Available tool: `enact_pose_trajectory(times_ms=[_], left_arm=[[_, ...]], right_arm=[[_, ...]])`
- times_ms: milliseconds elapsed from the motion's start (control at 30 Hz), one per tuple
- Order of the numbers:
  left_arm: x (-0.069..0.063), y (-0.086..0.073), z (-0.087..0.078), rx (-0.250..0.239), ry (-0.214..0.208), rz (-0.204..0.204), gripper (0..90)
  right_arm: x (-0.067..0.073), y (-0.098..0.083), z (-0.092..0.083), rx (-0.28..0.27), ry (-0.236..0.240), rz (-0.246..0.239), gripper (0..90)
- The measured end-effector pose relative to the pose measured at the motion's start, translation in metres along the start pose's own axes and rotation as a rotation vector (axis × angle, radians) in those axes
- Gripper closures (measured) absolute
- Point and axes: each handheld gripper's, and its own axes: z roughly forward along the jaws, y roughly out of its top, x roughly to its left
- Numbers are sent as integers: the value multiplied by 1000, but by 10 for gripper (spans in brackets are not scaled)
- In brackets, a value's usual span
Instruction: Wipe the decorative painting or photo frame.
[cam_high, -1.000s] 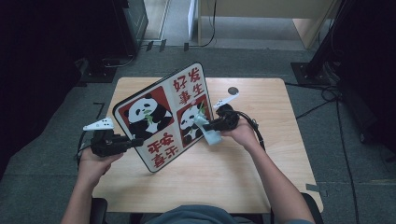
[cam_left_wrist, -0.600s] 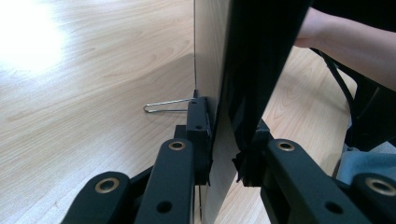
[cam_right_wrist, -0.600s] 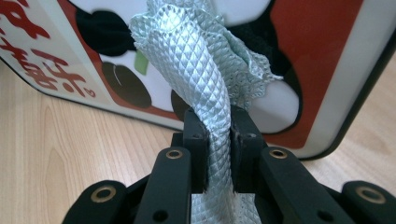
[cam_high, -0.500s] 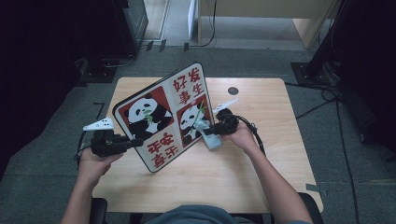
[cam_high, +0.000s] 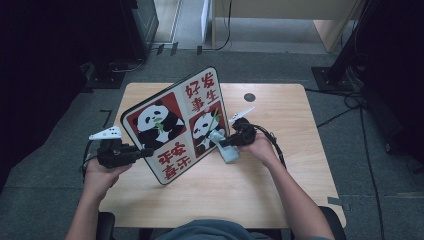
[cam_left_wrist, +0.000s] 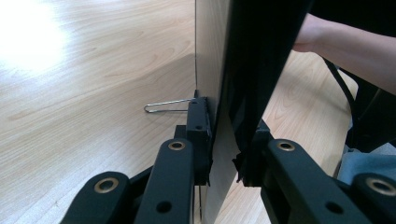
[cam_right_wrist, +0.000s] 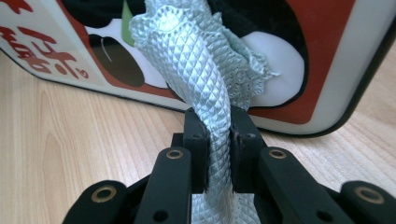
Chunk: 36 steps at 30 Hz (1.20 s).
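Wooden table (cam_high: 280, 190); left hand-held gripper (cam_high: 142, 152) pinching panda board (cam_high: 175, 125); right hand-held gripper (cam_high: 223, 144) pinching cloth (cam_high: 227, 150).

The right gripper (cam_right_wrist: 218, 140) pinches a pale blue waffle-textured cloth (cam_right_wrist: 205, 60) between its black jaws, the cloth's bunched end pressed against the panda-printed board (cam_right_wrist: 327, 70) standing on the wooden table (cam_right_wrist: 70, 144).
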Motion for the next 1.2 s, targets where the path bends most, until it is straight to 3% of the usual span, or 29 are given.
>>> enact_pose_trajectory(times_ms=[100, 267, 500, 867, 1000, 1033, 1200], left_arm=[[0, 0, 0, -1, 0, 0, 787], [0, 0, 0, -2, -1, -3, 787], [1, 0, 0, -4, -4, -5, 787], [1, 0, 0, -6, -8, -7, 787], [1, 0, 0, -7, -8, -8, 787], [1, 0, 0, -7, -8, -8, 787], [1, 0, 0, -7, -8, -8, 787]], right_arm=[[2, 2, -4, -11, -2, -2, 804], [10, 12, -21, -81, -6, -28, 804], [22, 29, -38, -94, -4, -44, 804], [44, 73, -72, -144, -21, -109, 802], [52, 93, -86, -166, -32, -141, 802], [56, 105, -92, -174, -37, -160, 802], [67, 128, -99, -187, -45, -189, 801]])
